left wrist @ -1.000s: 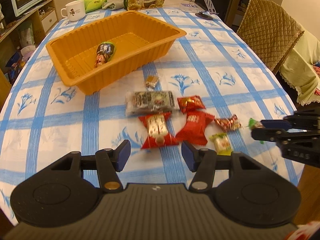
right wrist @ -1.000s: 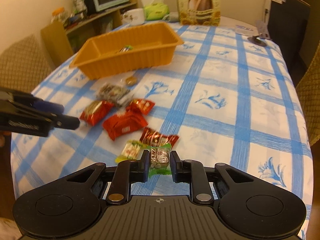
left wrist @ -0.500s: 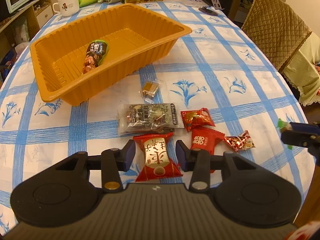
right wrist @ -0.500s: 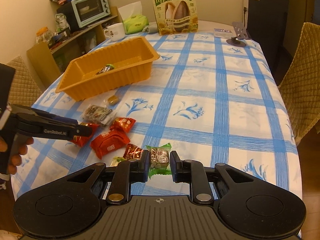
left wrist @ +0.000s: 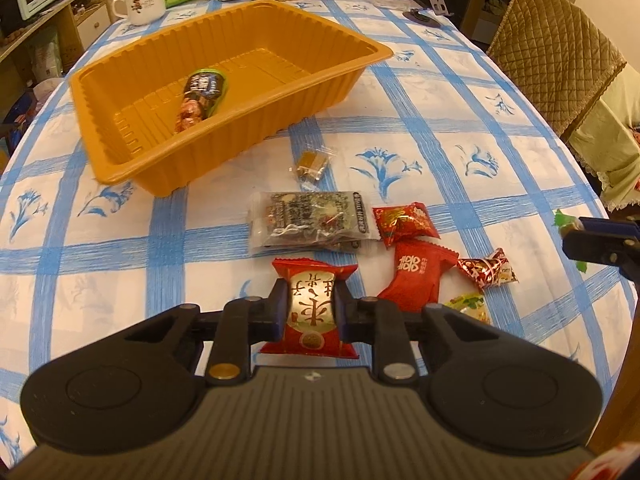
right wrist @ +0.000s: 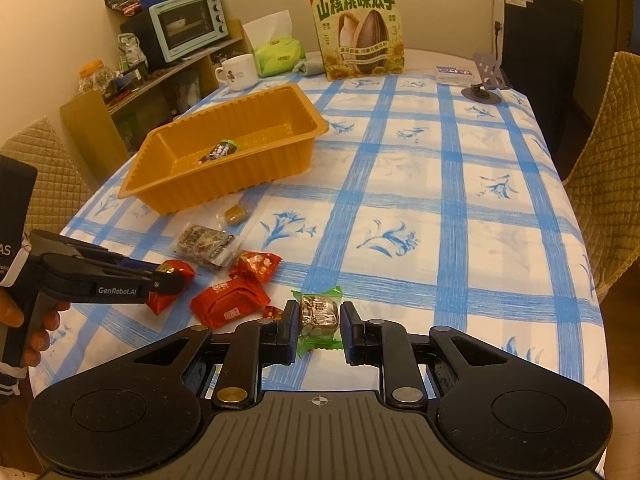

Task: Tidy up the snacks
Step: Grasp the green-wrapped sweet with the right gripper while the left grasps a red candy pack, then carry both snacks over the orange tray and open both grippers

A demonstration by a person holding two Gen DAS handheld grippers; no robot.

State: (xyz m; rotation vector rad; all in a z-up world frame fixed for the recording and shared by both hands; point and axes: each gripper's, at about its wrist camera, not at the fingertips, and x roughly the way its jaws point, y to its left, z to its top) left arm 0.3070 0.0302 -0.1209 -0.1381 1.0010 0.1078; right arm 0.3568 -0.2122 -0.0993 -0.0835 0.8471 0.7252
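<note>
red foil with a gold panel sits between the fingers of your left tool [left wrist: 311, 307], so that tool is closed on the red snack pack [left wrist: 312, 309], gripping it across its middle low over the worktop [left wrist: 460, 128]; your right tool [right wrist: 319, 322] is clamped on the green-wrapped candy [right wrist: 318, 314] and held above the blue-checked cloth, near the loose pile. the orange tray [left wrist: 168, 184] stands farther back to the left with one dark snack pouch [left wrist: 202, 94] already lying inside it. to do this step well, lift the red pack straight up before you travel, because the clear packet of dark snacks [left wrist: 310, 222] and the red double-happiness candy [left wrist: 416, 276] lie just beside it and a sideways drag would likely scatter them. i judge the wrapper to be slippery and soft, so keep the squeeze steady rather than harder. carry it over the near wall of the tray, not against it; the tray looks light and could slide if bumped. release only once the pack is inside the rim, beside the pouch. bring the two tools in one after the other so they don't crowd each other over the tray. the small brown sweet [left wrist: 311, 162] near the tray's wall is easy to knock on the way, so pass above it.
</note>
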